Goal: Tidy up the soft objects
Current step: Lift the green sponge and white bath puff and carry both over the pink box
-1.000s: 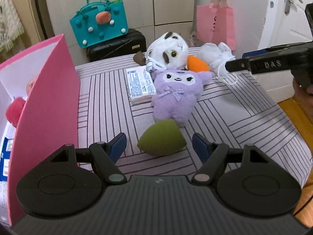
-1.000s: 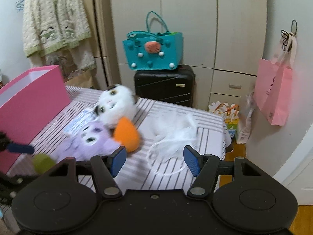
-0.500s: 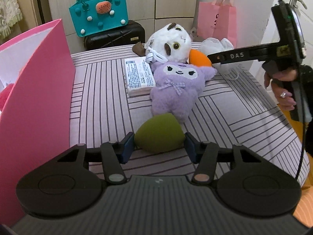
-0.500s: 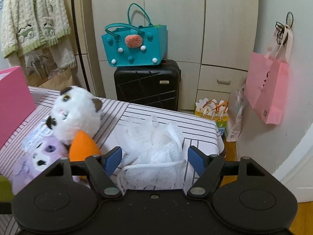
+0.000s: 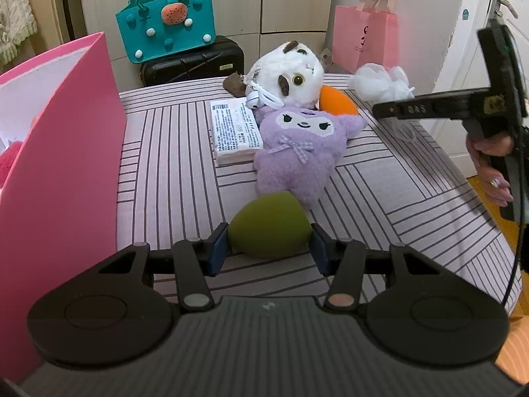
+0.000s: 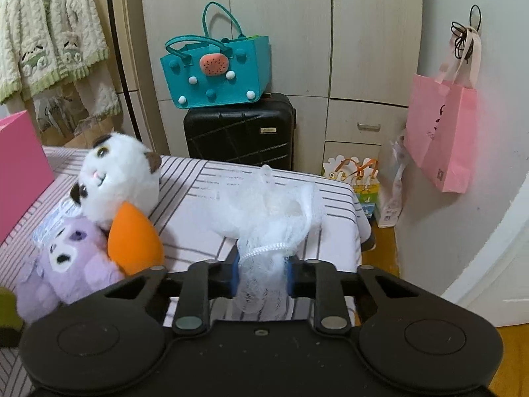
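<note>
Two grabs are happening at once here: the left gripper (image 5: 269,246) is closing, its blue pads touching both sides of the olive-green egg-shaped sponge (image 5: 269,228) lying on the striped bed cover (image 5: 172,172), while the right gripper (image 6: 261,276) is closing tight on the white mesh bath pouf (image 6: 271,211). Looks like the pick-up step, so next is probably lifting both and swinging toward the tall pink open box (image 5: 66,152) at 9 o'clock of the green sponge, without bumping the purple plush toy (image 5: 297,152) touching it at 12.

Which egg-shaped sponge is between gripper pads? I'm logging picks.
The olive-green sponge, between the left gripper's closing pads near the purple plush's feet. The orange sponge lies untouched beside the white plush.
</note>
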`<state>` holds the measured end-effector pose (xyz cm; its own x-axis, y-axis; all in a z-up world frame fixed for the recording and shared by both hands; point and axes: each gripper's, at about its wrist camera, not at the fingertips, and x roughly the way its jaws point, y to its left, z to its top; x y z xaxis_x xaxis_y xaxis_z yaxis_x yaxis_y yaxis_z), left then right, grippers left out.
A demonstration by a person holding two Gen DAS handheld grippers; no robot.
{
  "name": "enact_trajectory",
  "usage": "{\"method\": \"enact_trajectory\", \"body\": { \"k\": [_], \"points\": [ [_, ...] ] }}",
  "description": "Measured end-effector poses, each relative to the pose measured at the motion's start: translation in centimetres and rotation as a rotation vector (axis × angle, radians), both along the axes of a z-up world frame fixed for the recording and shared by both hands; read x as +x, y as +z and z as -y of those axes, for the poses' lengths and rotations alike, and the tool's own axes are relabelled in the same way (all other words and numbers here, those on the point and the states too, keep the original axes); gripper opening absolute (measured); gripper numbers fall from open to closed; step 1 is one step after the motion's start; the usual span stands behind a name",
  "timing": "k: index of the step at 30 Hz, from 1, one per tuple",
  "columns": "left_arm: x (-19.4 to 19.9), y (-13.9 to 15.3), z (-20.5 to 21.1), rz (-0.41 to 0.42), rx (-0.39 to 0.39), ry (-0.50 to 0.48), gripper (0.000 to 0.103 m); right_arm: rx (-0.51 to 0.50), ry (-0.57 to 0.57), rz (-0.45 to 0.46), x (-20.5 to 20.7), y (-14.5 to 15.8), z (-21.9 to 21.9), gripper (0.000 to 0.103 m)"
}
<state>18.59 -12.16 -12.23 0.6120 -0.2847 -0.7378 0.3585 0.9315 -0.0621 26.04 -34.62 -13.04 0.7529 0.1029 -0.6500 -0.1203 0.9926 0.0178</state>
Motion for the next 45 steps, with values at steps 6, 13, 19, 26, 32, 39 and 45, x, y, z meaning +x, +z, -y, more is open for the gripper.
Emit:
{"method": "enact_trajectory", "body": {
  "k": [6,13,19,26,32,39,45],
  "points": [
    [-0.1,0.1,-0.1,-0.009,-0.009,0.003,0.049,-0.021,0.013,-0.015,-2.6,0.2,-0.3,0.024],
    [-0.8,0.1,-0.2,-0.021,-0.018,0.000,0.049,-0.033,0.034,-0.041,-5.8,0.7,-1.2,0.023],
    [-1.8,0.7,-0.5,-0.027,-0.022,-0.014,0.049,-0.016,0.063,-0.065,-9.0,1.2,-2.4,0.023],
    [-3.2,1.5,-0.9,-0.056,-0.022,-0.050,0.049,0.004,0.152,-0.124,-12.4,2.3,-5.4,0.023],
    [-4.6,2.2,-1.9,-0.090,-0.012,-0.091,0.049,0.059,0.209,-0.186,-14.4,3.0,-7.2,0.023],
    [-6.4,3.5,-3.4,-0.122,-0.004,-0.136,0.049,0.127,0.260,-0.272,-16.6,3.9,-9.1,0.023],
    [-8.0,4.8,-4.5,-0.143,-0.008,-0.190,0.049,0.150,0.305,-0.312,-18.3,5.2,-10.7,0.023]
  ]
}}
